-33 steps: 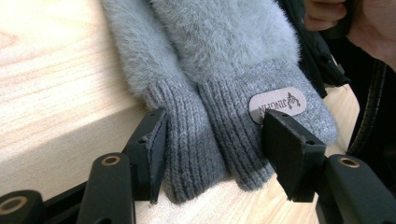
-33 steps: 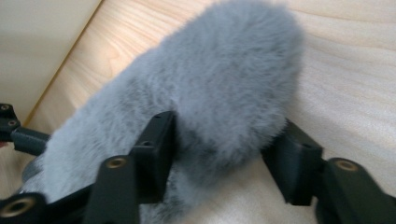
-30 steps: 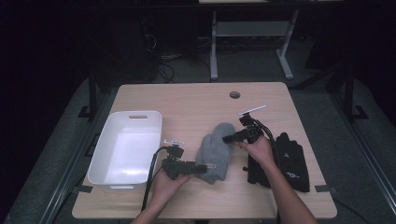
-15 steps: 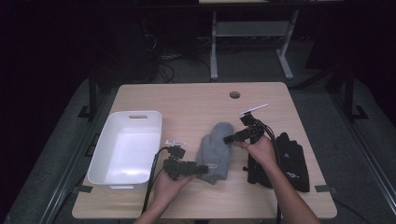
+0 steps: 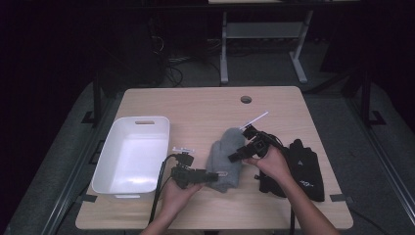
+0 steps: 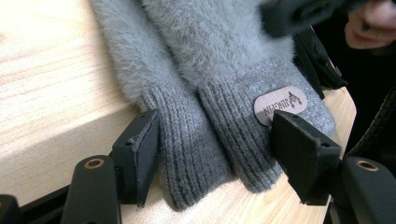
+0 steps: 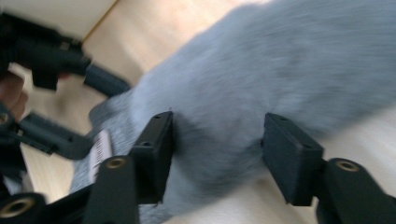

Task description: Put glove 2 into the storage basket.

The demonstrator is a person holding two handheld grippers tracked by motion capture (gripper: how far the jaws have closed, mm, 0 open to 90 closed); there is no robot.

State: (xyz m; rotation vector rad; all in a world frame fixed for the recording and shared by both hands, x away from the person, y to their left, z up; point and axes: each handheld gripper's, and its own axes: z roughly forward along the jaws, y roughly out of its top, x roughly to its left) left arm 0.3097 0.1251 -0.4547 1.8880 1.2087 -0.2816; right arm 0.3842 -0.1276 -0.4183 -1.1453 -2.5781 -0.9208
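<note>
Pair of grey gloves (image 5: 225, 159) lying near the middle of the pale wood-grain surface (image 5: 195, 107), one glove stacked partly over the other. Body fluffy, long-napped; cuffs ribbed knit (image 6: 205, 135), flat and finer in texture. Oval tan label (image 6: 280, 105) with dark print sewn on the upper cuff.

Left gripper (image 5: 205, 175) set low at the cuff end, level with the surface. Jaws (image 6: 224, 154) standing wide, one black rectangular pad at each side of the two cuffs; left pad at or just beside the knit edge, right pad apart from it. No pinch in the fabric seen; nothing gripped.

Right gripper (image 5: 237, 155) over the fluffy body of the gloves, tilted down toward them. Jaws (image 7: 217, 158) have just been closing, with grey pile bulging between the pads. Left pad against the pile; right pad with a gap showing. Picture blurred here, so firm hold not confirmed.

White plastic bin (image 5: 110, 169), rectangular with rounded corners and a slot handle, at the left of the surface. Black gloves (image 5: 306, 169), smooth and matte, at the right edge, beside the right hand (image 5: 271, 164).
</note>
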